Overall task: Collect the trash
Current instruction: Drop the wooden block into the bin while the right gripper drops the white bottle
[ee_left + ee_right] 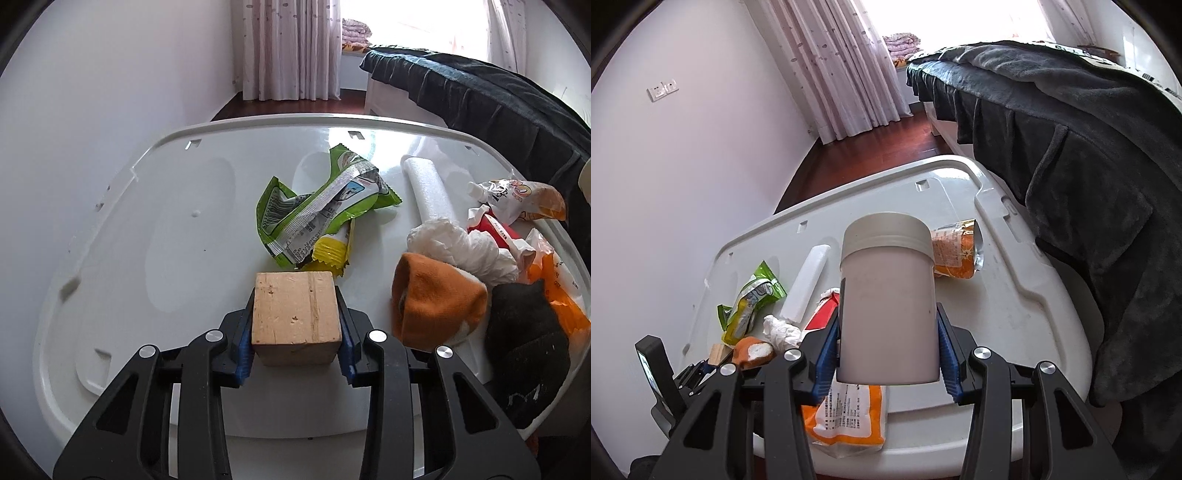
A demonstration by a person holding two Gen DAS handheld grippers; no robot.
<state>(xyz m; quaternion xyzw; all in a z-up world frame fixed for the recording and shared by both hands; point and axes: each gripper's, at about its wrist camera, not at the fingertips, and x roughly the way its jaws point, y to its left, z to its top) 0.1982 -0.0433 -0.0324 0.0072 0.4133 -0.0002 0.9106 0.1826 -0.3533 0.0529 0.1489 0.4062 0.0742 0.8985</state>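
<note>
My left gripper (pixel 295 325) is shut on a wooden block (pixel 295 314), held over the white plastic lid (pixel 147 221). A crumpled green wrapper (pixel 321 203) with a yellow wrapper (pixel 330 254) lies just beyond it. My right gripper (pixel 888 354) is shut on a pinkish cylindrical jar (pixel 888 306) with a beige cap, held above the same lid (pixel 1015 295). Below it lies an orange-and-white packet (pixel 849 417). An orange pouch (pixel 955 251) lies behind the jar. The green wrapper (pixel 753 302) and the block (pixel 718 354) show at left.
On the lid's right side lie a white foam stick (pixel 428 184), crumpled tissue (pixel 458 243), an orange-and-black sock (pixel 436 302), a red carton (pixel 495 229) and a drink pouch (pixel 517 195). A bed with a dark blanket (pixel 1071 147) stands right. Curtains (pixel 842 74) hang behind.
</note>
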